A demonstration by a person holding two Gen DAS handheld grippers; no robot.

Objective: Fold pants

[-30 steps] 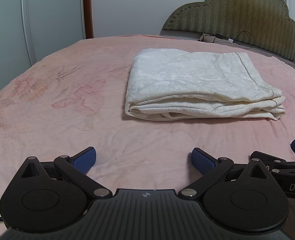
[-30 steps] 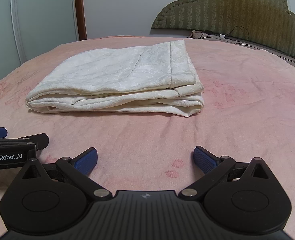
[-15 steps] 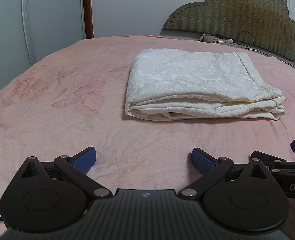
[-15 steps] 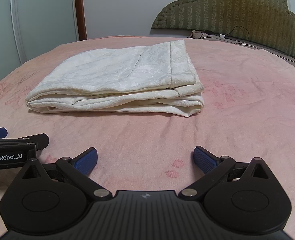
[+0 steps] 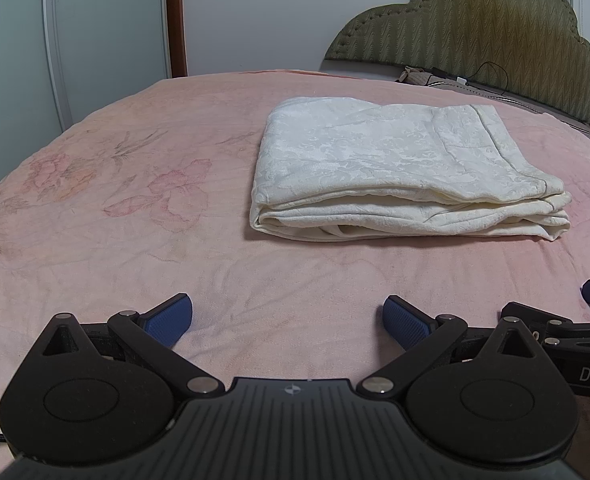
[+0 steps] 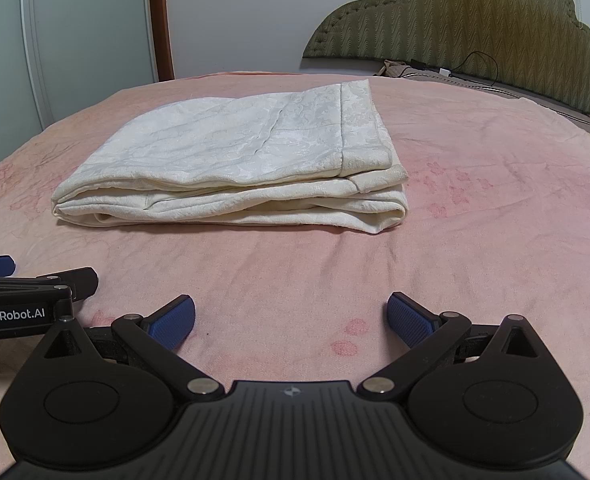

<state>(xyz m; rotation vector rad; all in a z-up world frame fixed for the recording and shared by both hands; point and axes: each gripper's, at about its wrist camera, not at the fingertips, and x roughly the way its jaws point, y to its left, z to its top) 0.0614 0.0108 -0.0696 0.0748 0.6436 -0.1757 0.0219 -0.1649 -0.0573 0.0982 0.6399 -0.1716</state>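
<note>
Cream-white patterned pants (image 5: 395, 164) lie folded into a flat stack of layers on the pink bedspread (image 5: 135, 220), their hem band on the right side. In the right wrist view the same pants (image 6: 235, 160) sit ahead and slightly left. My left gripper (image 5: 287, 320) is open, low over the bedspread, well short of the pants, nothing between its blue pads. My right gripper (image 6: 291, 318) is open too and just as far back. Each gripper shows at the other view's edge: the right one (image 5: 575, 320), the left one (image 6: 23, 296).
A padded olive headboard (image 5: 495, 32) stands at the back right with a cable and small items (image 5: 455, 80) at its foot. White wardrobe doors (image 5: 75, 40) and a brown door frame (image 5: 175, 16) are at the left. The bedspread carries faded flower prints (image 5: 175, 188).
</note>
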